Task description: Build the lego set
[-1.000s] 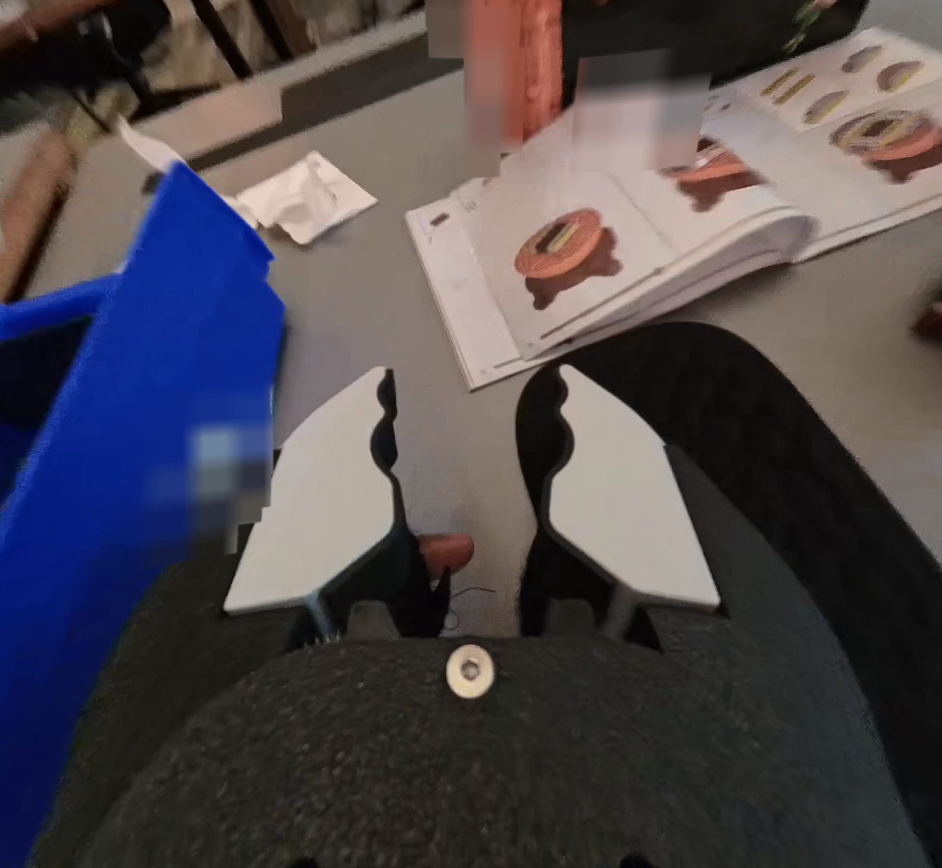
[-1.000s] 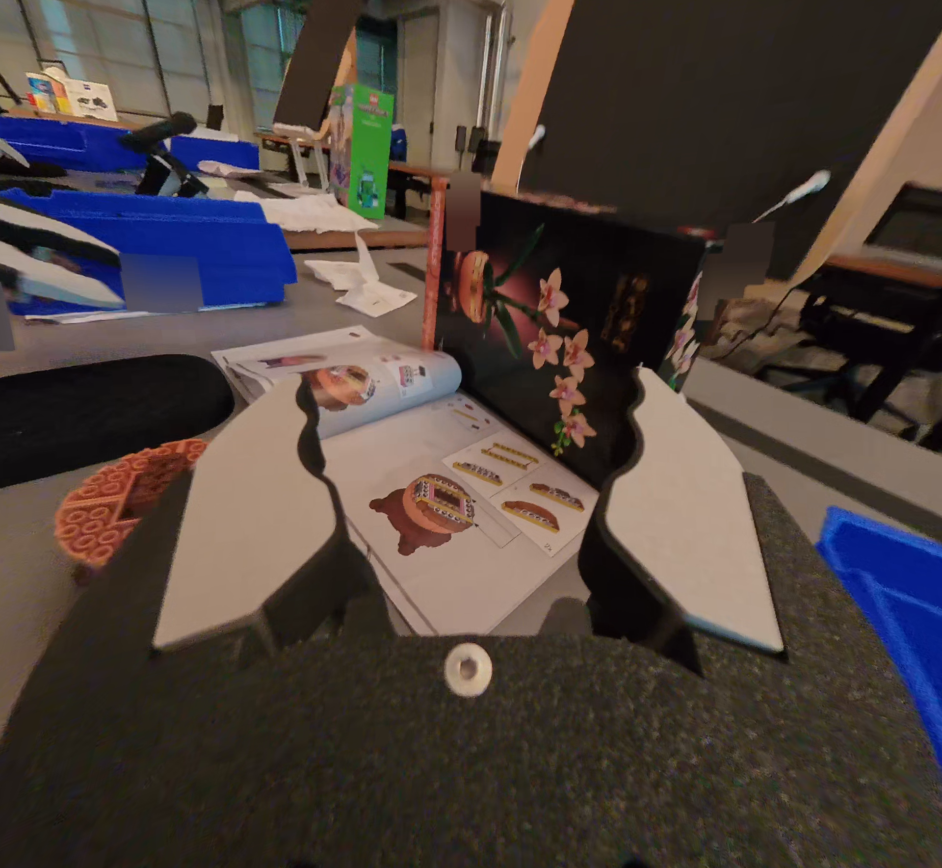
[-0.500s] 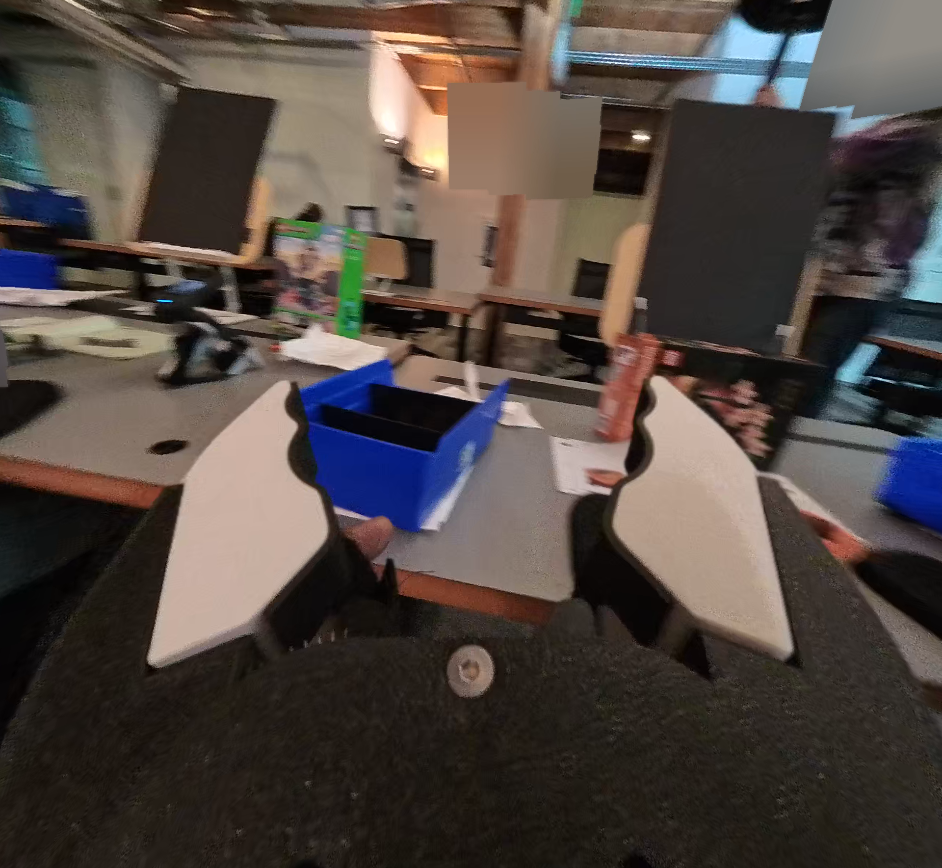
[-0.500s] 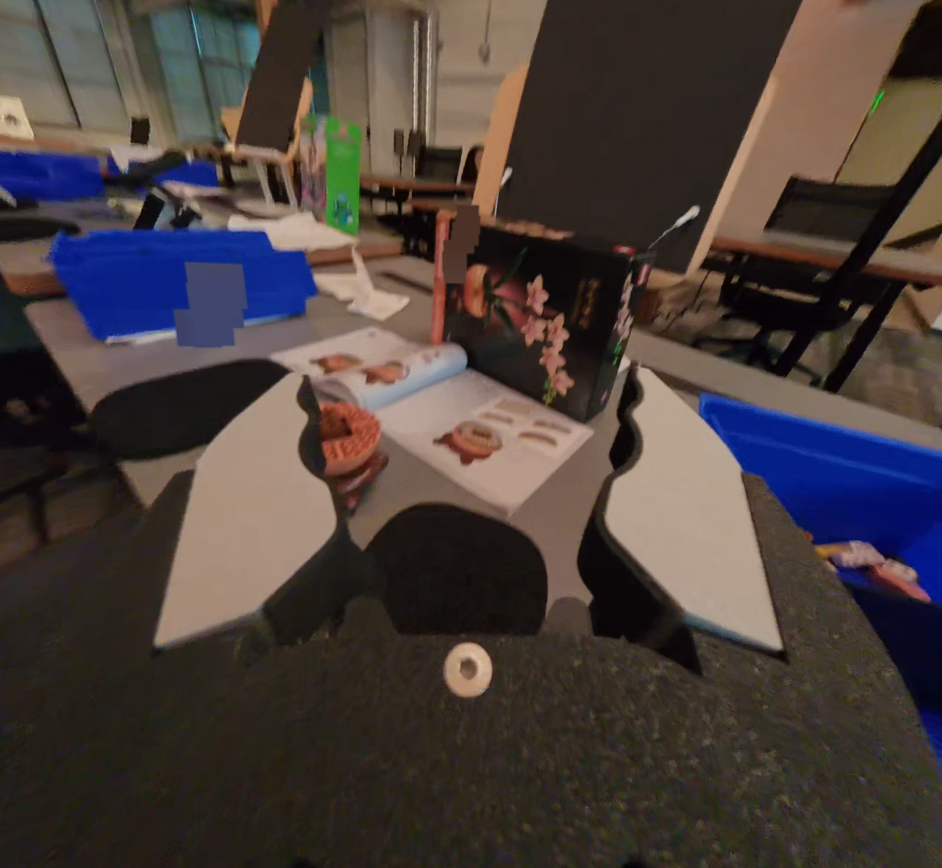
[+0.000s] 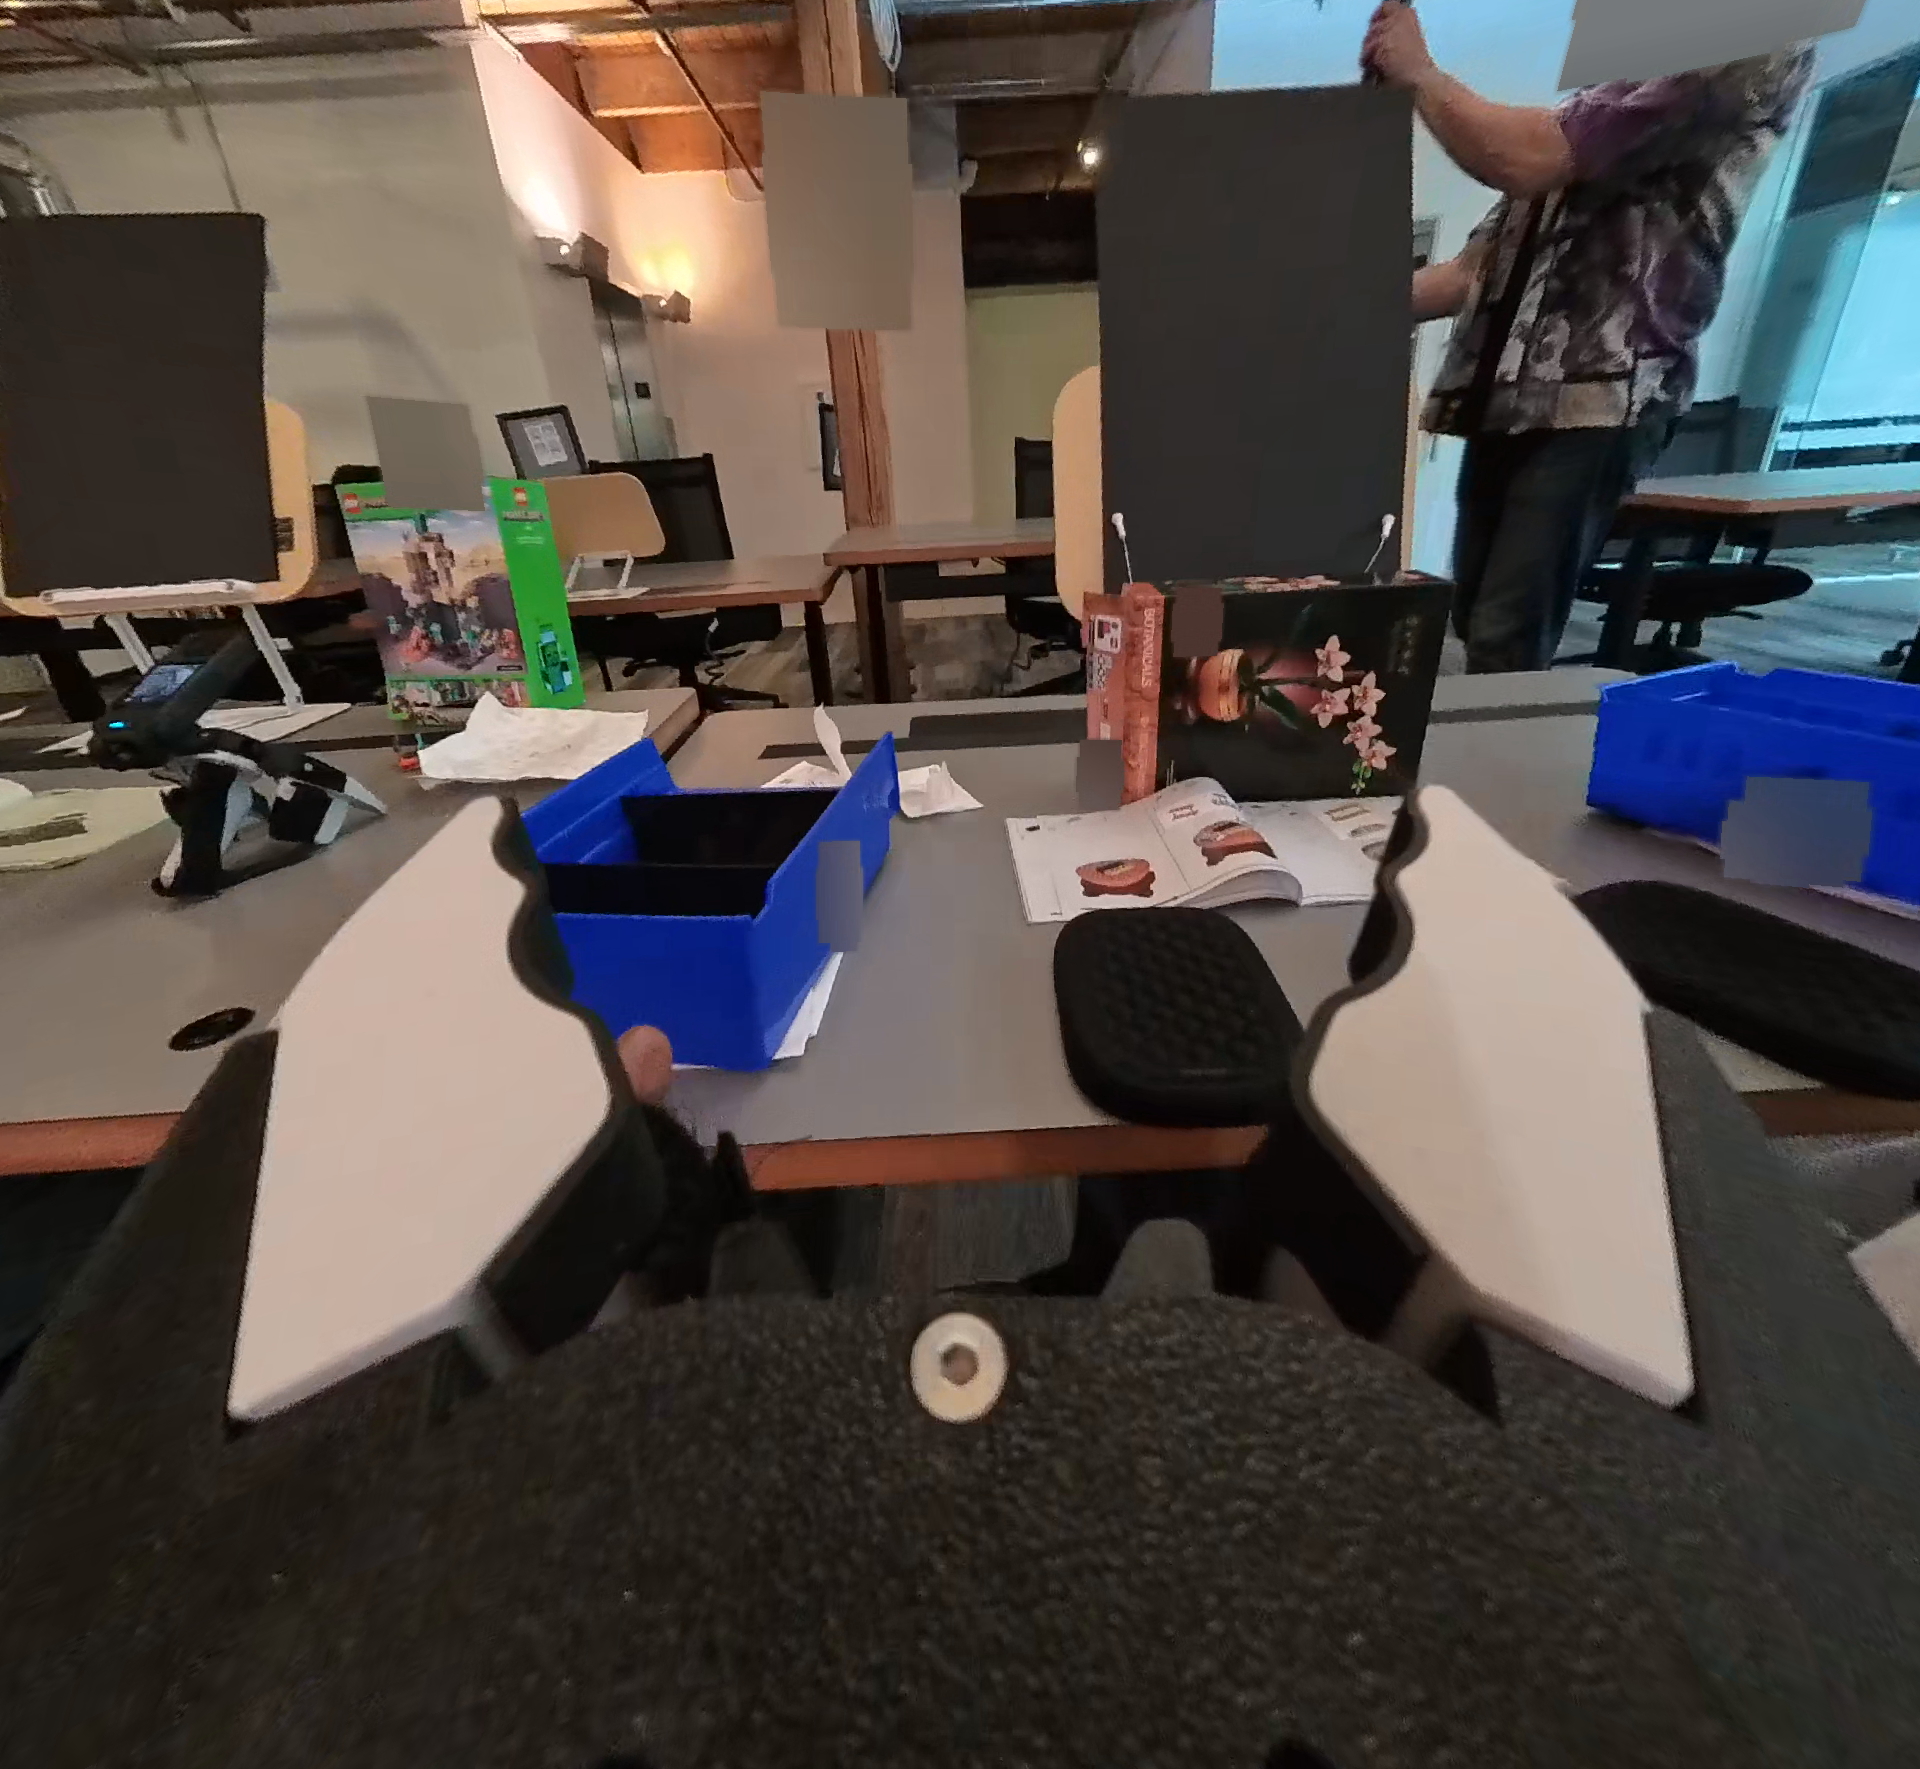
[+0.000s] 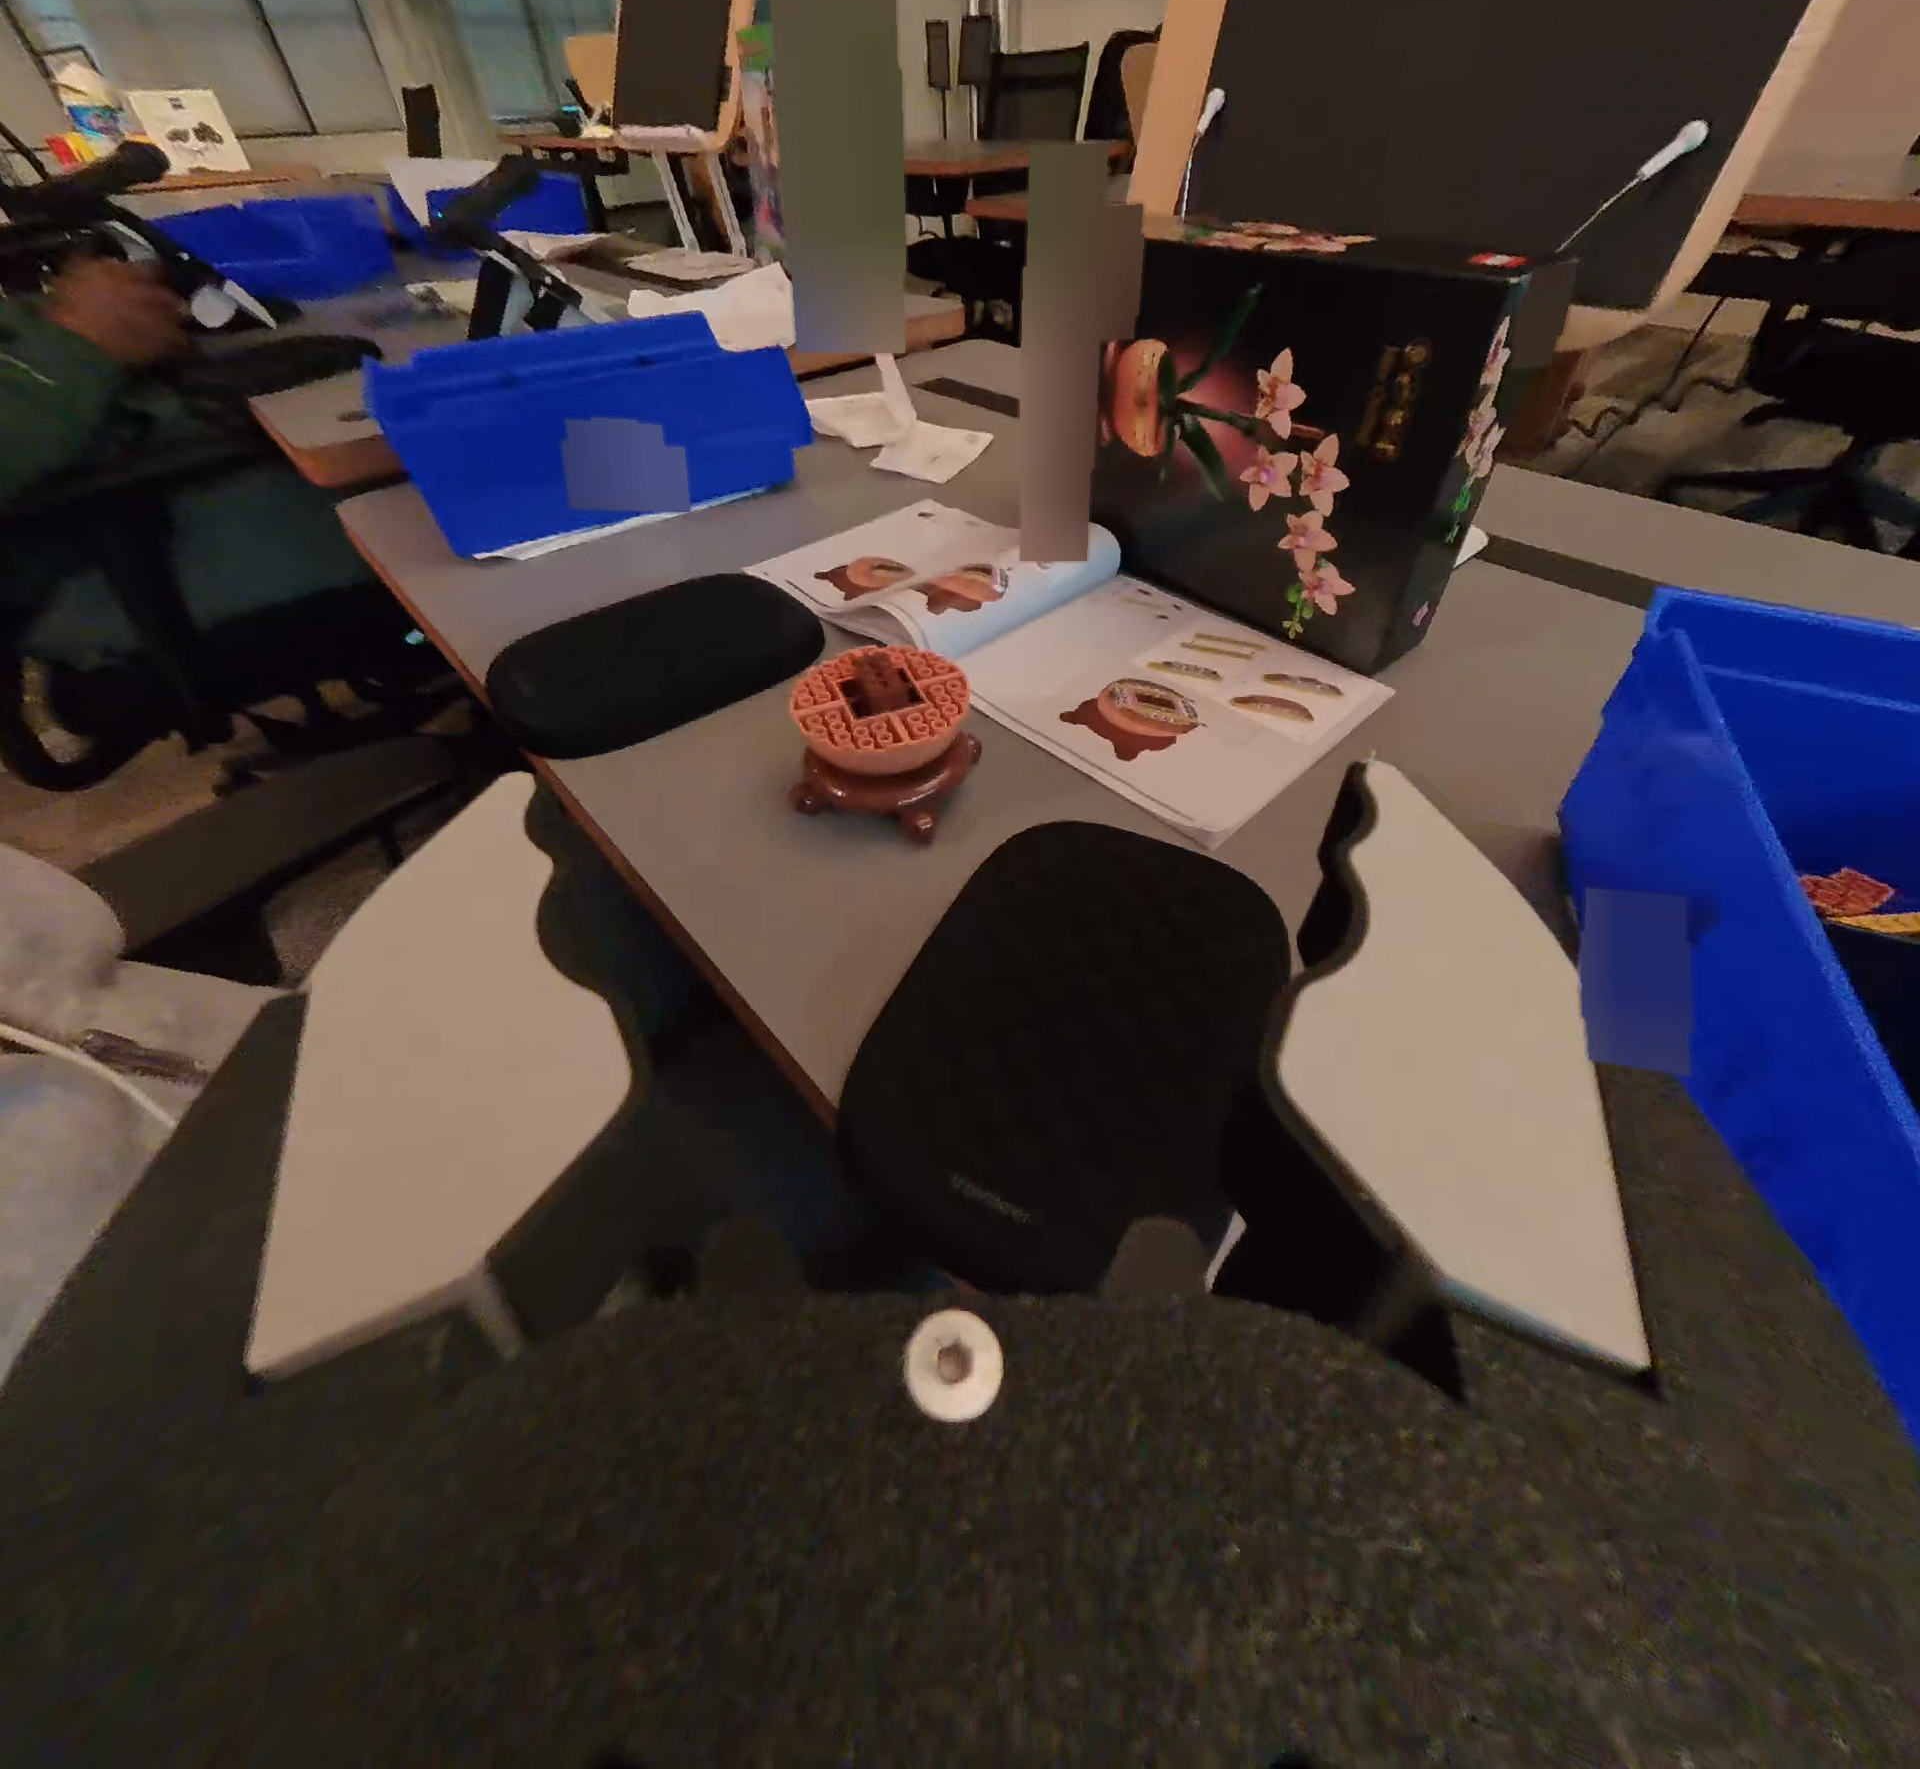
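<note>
My left gripper (image 5: 956,815) is open wide and empty, held back from the grey table's front edge (image 5: 935,1163). Past its fingers stand a blue bin with dark compartments (image 5: 707,919) and a black oval pad (image 5: 1174,1013). A person's fingertip (image 5: 644,1059) shows by the base of the left finger. My right gripper (image 6: 940,784) is also open and empty. A brick-built salmon bowl on a brown stand (image 6: 883,732) sits on the table just beyond its fingertips, between two black pads (image 6: 655,659) (image 6: 1070,1044).
An open instruction booklet (image 6: 1143,680) (image 5: 1195,846) lies before a dark box with pink flowers (image 6: 1299,431) (image 5: 1288,691). Blue bins stand at the left (image 6: 592,431) and right (image 6: 1766,888) (image 5: 1766,774). Crumpled paper (image 5: 914,784) lies behind. A person (image 5: 1558,348) stands beyond the table.
Both grippers drew back from the table and rose. The left view swung from looking down beside the blue bin to level across the table, and its jaws opened wider. The brick bowl came into the right view.
</note>
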